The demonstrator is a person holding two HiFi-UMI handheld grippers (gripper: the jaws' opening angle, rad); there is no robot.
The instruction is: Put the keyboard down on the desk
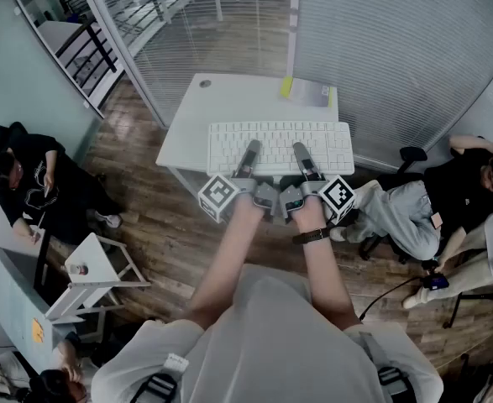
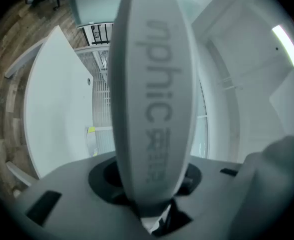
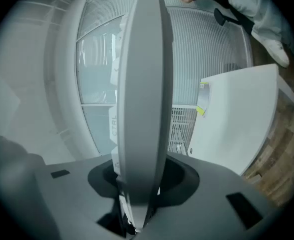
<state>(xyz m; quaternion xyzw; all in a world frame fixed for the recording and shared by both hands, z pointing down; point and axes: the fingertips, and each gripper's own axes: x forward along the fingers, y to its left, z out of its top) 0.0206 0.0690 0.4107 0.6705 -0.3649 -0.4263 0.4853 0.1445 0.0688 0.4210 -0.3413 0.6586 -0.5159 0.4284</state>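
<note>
- Wood-plank floor (image 1: 162, 225) and glass walls with pale blinds (image 1: 380, 40) surround a white rectangular desk (image 1: 221, 99) that stands in the middle of the room.
- The left gripper (image 1: 250, 154), grey with a marker cube, is clamped on the near edge of a white, flat plastic keyboard (image 1: 281, 141). One jaw lies on top of the keys and the other goes underneath.
- The right gripper (image 1: 301, 154) is built the same way and is clamped just to the right on that same near edge. Both are closed only as far as the board's thickness.
- In the left gripper view the keyboard (image 2: 152, 84) fills the middle edge-on, with pale grey lettering along its rim.
- In the right gripper view the keyboard (image 3: 144, 84) again stands edge-on, with a CTRL key showing beside it.
- The keyboard is held roughly level above the near right part of the desk, keys up. It overhangs the desk's near and right edges.
- Both gripper views show open space between the board and the desk (image 2: 51, 109) (image 3: 232, 119), so it is not resting on the top.
- A yellow-green note (image 1: 286, 86) and a pale grey pad (image 1: 315, 96) lie at the desk's far right corner.
- People sit at the far left (image 1: 28, 179) and at the right (image 1: 456, 191) of the room.
</note>
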